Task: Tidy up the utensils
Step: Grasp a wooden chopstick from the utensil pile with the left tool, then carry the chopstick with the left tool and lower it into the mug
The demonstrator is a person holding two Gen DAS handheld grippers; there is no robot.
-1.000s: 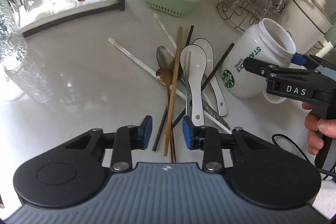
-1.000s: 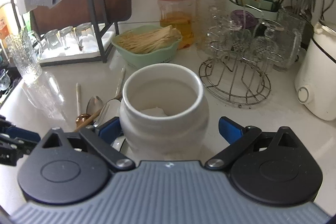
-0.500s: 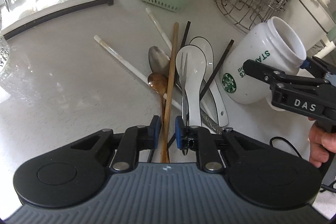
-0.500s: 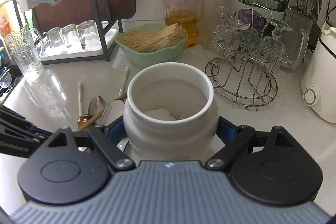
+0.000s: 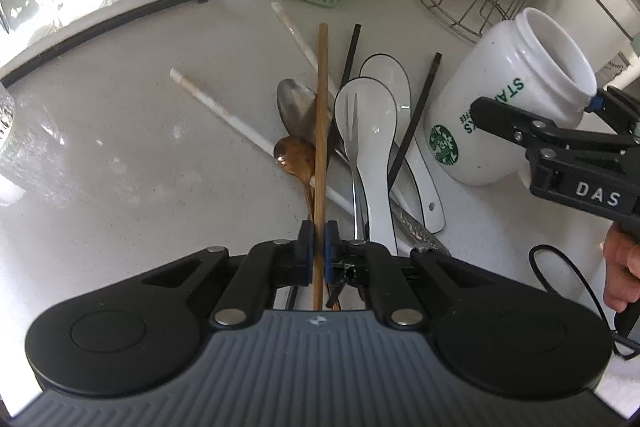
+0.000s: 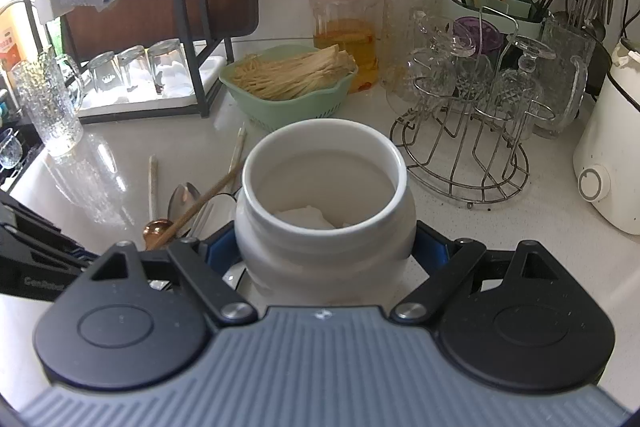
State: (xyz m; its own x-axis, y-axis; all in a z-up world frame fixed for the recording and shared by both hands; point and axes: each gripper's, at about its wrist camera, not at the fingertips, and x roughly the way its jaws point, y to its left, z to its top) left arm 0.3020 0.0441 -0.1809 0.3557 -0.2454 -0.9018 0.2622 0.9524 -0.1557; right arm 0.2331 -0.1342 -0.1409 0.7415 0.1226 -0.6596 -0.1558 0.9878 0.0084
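Utensils [image 5: 360,147] lie heaped on the table [image 5: 120,147] left of the mug [image 5: 508,99]. Since a second ago, the left gripper [image 5: 319,245] has closed its fingers on the wooden chopstick [image 5: 321,131], and the right gripper [image 6: 324,251] has clamped the mug. A bronze spoon [image 5: 296,157] touches the chopstick. Only the right view shows paper inside the mug.
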